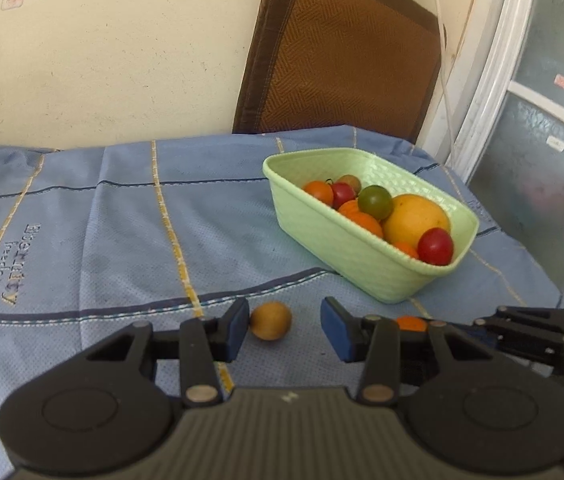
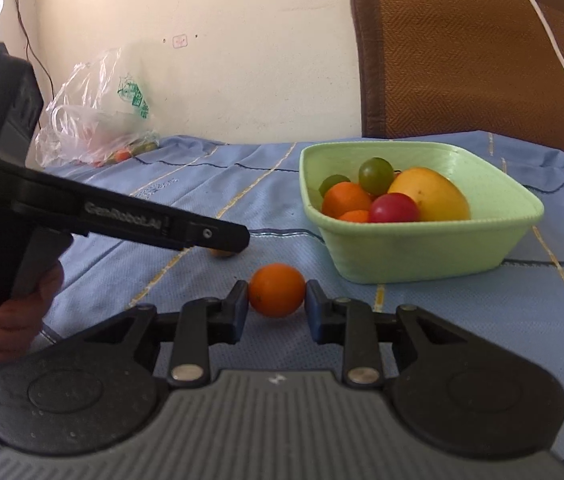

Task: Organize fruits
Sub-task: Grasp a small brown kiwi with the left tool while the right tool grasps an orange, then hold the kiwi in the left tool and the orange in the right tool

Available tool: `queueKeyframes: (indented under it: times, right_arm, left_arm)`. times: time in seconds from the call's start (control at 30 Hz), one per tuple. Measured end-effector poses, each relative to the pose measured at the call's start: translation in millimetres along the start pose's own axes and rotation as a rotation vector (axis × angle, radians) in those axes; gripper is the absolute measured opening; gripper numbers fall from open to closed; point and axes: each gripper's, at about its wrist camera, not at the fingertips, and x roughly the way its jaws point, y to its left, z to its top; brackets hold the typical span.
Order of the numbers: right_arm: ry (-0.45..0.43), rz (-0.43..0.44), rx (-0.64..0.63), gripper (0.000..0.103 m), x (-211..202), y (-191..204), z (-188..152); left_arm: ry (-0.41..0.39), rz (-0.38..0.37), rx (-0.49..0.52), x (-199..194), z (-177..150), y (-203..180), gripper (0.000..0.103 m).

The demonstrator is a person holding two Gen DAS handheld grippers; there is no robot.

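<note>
A pale green basket (image 1: pixel 362 264) (image 2: pixel 422 256) on the blue cloth holds a mango (image 1: pixel 416 220) (image 2: pixel 430 194) and several small tomatoes, red, orange and green. My left gripper (image 1: pixel 285 326) is open around a small tan fruit (image 1: pixel 271 320) on the cloth; its left pad touches the fruit, its right pad stands apart. My right gripper (image 2: pixel 277 306) has both pads against a small orange fruit (image 2: pixel 277 289) on the cloth in front of the basket. That fruit (image 1: pixel 411 323) peeks out behind my left gripper's right finger.
A blue striped cloth (image 1: pixel 102 240) covers the table. A brown chair back (image 1: pixel 342 52) (image 2: pixel 470 52) stands behind the basket. A clear plastic bag (image 2: pixel 94 120) with some fruit lies at the far left by the wall. The left gripper's body (image 2: pixel 102 216) crosses the right view.
</note>
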Motion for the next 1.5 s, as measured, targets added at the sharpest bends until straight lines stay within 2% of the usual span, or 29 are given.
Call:
queueKeyframes:
  times: [0.07,0.1,0.4,0.63,0.83,0.97,1.5]
  right_arm:
    - [0.004,0.005,0.009,0.033,1,-1,0]
    - [0.005,0.007,0.012,0.033,2,-1,0]
    - [0.001,-0.004,0.004,0.033,-6,3,-5]
    - [-0.021,-0.013,0.011,0.033,-33,21,-23]
    - [-0.005,-0.043,0.027,0.033,-36,24,-29]
    - [-0.004,-0.063,0.009,0.034,-34,26,-31]
    - [-0.001,-0.073,-0.01,0.035,-34,28,-33]
  left_arm:
    - [-0.006,0.02,0.012,2,-3,-1,0.034]
    - [-0.006,0.031,0.021,1,-3,-2,0.024]
    - [-0.018,0.021,0.004,-31,-14,-7,0.024]
    - [-0.032,0.105,0.049,-56,-33,-18,0.024]
    - [-0.023,0.193,0.023,-54,-48,-17,0.025]
    - [-0.045,0.225,0.02,-54,-52,-18,0.025]
    - [-0.065,0.234,0.023,-55,-56,-18,0.026]
